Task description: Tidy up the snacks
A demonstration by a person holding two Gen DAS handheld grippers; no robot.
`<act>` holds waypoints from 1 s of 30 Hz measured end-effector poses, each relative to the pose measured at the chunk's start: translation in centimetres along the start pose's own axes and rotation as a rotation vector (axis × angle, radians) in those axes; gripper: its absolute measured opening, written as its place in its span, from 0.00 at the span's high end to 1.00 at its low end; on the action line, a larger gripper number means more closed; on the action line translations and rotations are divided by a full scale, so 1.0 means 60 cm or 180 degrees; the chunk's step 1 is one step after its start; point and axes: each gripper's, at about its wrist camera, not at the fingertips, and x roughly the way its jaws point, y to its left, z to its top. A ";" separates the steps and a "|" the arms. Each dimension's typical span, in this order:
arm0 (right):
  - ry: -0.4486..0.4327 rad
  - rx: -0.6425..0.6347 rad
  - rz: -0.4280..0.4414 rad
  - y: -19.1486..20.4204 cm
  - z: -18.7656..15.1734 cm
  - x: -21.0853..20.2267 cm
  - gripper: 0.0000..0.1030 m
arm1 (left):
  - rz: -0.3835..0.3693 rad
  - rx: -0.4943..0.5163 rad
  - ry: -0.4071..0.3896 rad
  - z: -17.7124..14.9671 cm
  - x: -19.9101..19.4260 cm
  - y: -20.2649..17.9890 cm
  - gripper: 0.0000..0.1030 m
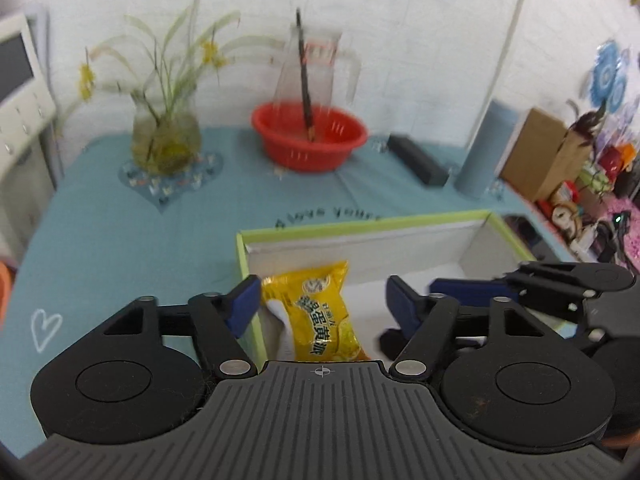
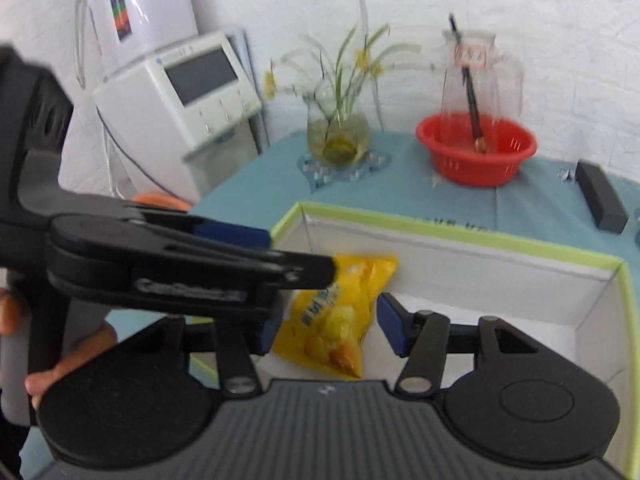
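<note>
A shiny yellow plastic snack bag with blue writing (image 1: 320,312) is seen inside a white cardboard box with a light green rim (image 1: 360,225). The bag is in the box's near left corner, leaning against the left wall. It seems to have been put there so that the snacks are kept together in one place.

The left claw (image 1: 320,306) is spread apart. The bag shows between its blue pads (image 1: 245,304), but the pads are not seen pressing on it, so the bag is taken to be let go. In the right wrist view, the right claw (image 2: 328,326) is also parted, with the bag in the gap and the right pad clear of it. Whether its left pad touches the bag cannot be told, because the left claw's black arm is in front of it. A hand (image 2: 72,354) is seen at 8 o'clock in that view, holding the left tool.

The box rests on a worktop covered with a blue cloth (image 1: 100,240). Further back, at 11 o'clock from the box, a glass vase with green stalks and yellow flowers (image 1: 166,136) stands. At 12 o'clock a round red plastic basket (image 1: 310,140) is set, with a clear plastic jug (image 1: 316,68) in it. These seem to be kept well apart from the box, so the packing space is left free.

The box looks mostly bare, so it is judged that more snacks may still need to be put in.
</note>
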 end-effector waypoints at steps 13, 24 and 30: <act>-0.0812 0.0161 -0.0188 0.068 -0.254 -0.299 0.07 | -0.0667 -0.0304 -0.0156 -0.196 -0.162 -0.079 0.25; -0.0983 0.0056 -0.0654 0.054 -0.310 -0.349 0.00 | -0.0953 -0.0389 0.0279 -0.212 -0.115 -0.150 0.28; -0.0872 -0.0396 -0.0282 0.022 -0.276 -0.301 0.00 | -0.0989 -0.0630 0.0386 -0.212 -0.097 -0.146 0.35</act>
